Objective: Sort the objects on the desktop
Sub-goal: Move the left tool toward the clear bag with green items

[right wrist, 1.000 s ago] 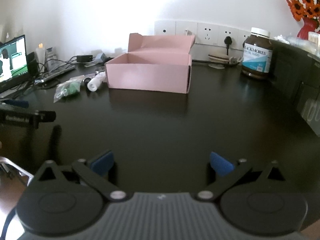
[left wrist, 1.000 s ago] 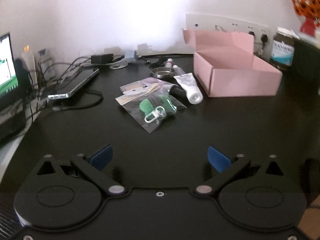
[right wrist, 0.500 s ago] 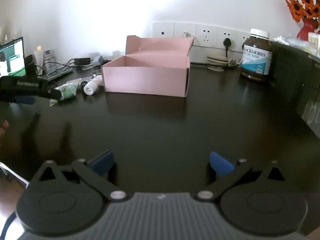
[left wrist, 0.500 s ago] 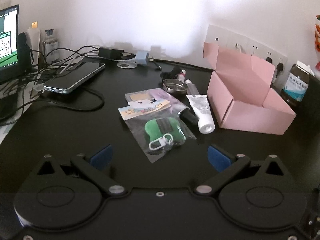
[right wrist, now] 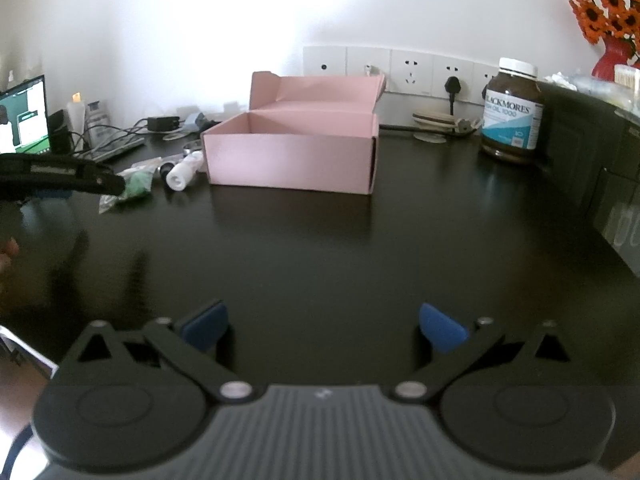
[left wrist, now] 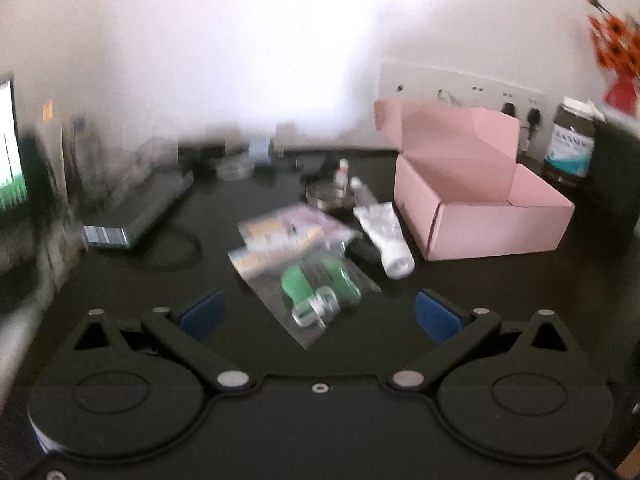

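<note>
The left wrist view is smeared by motion blur, so the far-left things ahead of the left gripper (left wrist: 318,314), a lit screen (left wrist: 9,148) cut by the frame edge and a flat grey device (left wrist: 140,210) among cables, are hard to make out. This gripper's blue pads (left wrist: 202,314) stand wide apart, holding nothing. Just ahead between them lies a clear bag (left wrist: 308,280) with something green inside and a pale clip, details lost to blur. Ahead and right sits a white tube (left wrist: 386,236), partly over a dark object, then the open pink box (left wrist: 480,208), its inside mostly hidden. The right gripper (right wrist: 324,326) is likewise spread and empty over bare black desk (right wrist: 320,248), the box straight ahead, a brown jar (right wrist: 510,110) to its far right.
</note>
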`<control>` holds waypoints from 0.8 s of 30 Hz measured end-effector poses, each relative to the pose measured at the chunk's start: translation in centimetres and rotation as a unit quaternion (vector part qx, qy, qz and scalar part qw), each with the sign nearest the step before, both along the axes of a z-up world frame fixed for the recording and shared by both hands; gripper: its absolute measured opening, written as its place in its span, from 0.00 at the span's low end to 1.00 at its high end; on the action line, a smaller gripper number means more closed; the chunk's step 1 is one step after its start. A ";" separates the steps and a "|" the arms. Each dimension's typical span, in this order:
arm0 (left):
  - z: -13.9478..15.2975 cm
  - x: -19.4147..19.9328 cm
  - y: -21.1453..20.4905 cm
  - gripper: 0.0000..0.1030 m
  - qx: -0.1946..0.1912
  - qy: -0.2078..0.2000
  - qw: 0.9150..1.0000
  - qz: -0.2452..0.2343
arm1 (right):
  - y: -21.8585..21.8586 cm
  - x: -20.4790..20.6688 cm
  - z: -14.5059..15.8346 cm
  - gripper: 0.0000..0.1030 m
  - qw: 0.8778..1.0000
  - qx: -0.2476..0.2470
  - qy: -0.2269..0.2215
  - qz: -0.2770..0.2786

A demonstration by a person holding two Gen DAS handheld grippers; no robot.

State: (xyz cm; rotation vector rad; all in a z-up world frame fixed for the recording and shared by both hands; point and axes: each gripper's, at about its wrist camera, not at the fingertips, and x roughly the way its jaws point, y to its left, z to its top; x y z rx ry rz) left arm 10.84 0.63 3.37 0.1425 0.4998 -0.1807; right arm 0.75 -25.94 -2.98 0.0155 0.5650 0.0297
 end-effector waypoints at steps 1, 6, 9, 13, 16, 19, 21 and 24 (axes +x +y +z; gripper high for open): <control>0.8 -0.4 -0.1 1.00 0.016 -0.018 1.000 -0.004 | 0.0 0.0 0.0 0.99 1.000 0.000 0.000 0.000; 7.4 -3.1 2.8 1.00 -0.033 -0.133 0.989 -0.053 | 0.0 0.1 0.0 0.99 1.000 0.000 0.001 0.001; 10.2 -5.1 2.8 1.00 0.013 -0.227 0.971 -0.069 | 0.1 0.2 0.1 0.99 1.000 0.000 0.003 -0.001; 9.2 -3.1 2.0 1.00 0.009 -0.150 0.986 -0.074 | 0.2 0.4 0.1 0.99 1.000 0.000 0.004 -0.003; 5.3 -1.2 1.1 1.00 0.030 -0.109 0.991 -0.077 | 0.4 0.5 0.1 0.99 1.000 0.000 0.004 -0.004; 2.2 0.6 0.6 1.00 0.040 -0.076 0.993 -0.075 | 0.5 0.3 0.0 0.99 1.000 0.000 0.002 -0.003; 1.0 1.8 0.7 1.00 0.020 -0.044 0.995 -0.090 | 0.4 0.3 0.0 0.99 1.000 -0.001 0.003 -0.001; -0.1 2.9 0.6 1.00 0.013 -0.035 0.993 -0.110 | 0.4 0.4 0.2 0.99 1.000 0.000 0.007 0.001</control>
